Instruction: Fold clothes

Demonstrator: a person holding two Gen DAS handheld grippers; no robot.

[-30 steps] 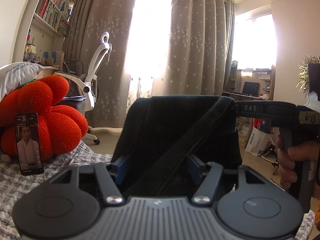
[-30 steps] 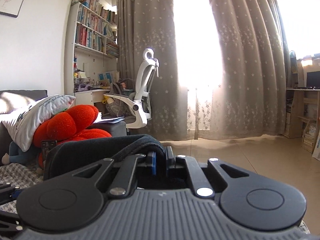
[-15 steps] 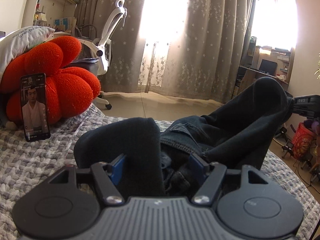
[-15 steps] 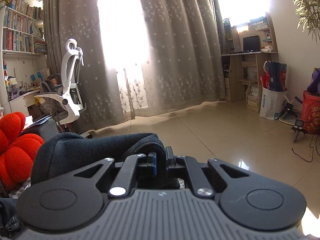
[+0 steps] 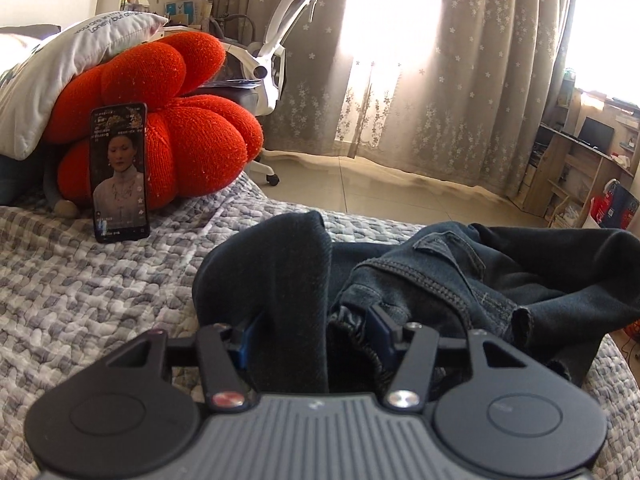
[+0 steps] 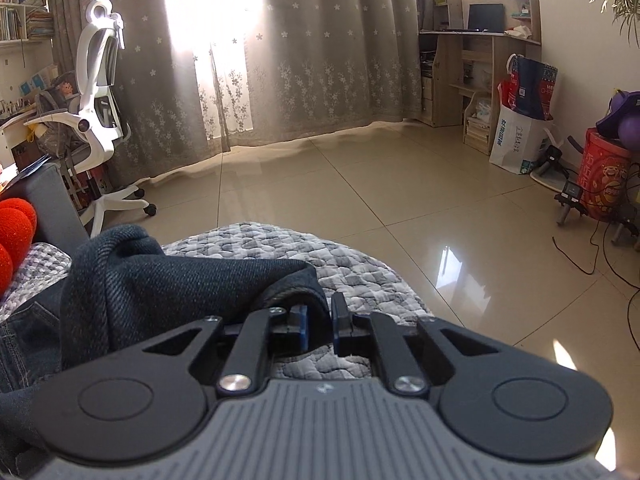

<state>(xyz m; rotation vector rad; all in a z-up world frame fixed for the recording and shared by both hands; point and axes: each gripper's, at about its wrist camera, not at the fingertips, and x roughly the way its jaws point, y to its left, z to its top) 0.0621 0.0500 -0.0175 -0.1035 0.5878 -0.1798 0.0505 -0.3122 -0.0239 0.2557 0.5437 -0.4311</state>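
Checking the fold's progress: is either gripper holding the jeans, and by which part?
The right gripper pinches a hemmed edge of the dark jeans. The left gripper is closing around a bunched fold; which part, I cannot tell.

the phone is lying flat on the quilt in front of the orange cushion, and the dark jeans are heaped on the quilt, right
Not quite. In the left wrist view the phone stands upright, propped against the orange cushion, not lying flat. The dark jeans are indeed heaped on the quilt.
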